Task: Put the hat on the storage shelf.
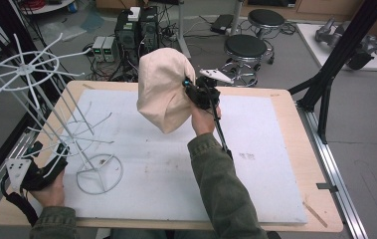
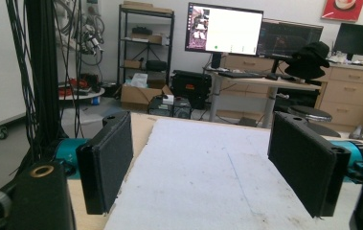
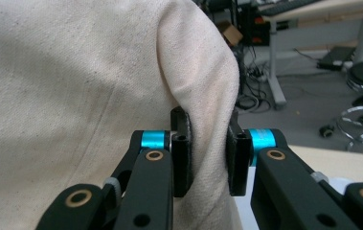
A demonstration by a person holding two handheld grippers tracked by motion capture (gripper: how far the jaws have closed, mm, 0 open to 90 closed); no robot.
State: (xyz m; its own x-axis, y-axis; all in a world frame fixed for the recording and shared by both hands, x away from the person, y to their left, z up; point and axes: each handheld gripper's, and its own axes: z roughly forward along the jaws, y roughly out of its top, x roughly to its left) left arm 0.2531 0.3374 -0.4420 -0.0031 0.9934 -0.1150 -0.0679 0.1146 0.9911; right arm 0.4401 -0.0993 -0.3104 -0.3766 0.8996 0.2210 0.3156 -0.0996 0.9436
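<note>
Cream cloth hat (image 1: 163,89) lifted above table (image 1: 285,107) centre, 12 o'clock, fold pinched by right gripper (image 3: 209,160). Left gripper (image 2: 200,165) spread wide, 8 o'clock, beside white wire rack (image 1: 51,114).

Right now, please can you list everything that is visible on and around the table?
cream cloth hat: one, cream, held above the table's far middle
white wire rack: one, white, stands on the left of the mat
grey mat: one, pale grey, covers the tabletop
wooden table: one, light wood
black round stools: two, black, floor behind the table
right gripper: one, black, shut on the hat's cloth
left gripper: one, black, open, low at the table's near left corner
</note>
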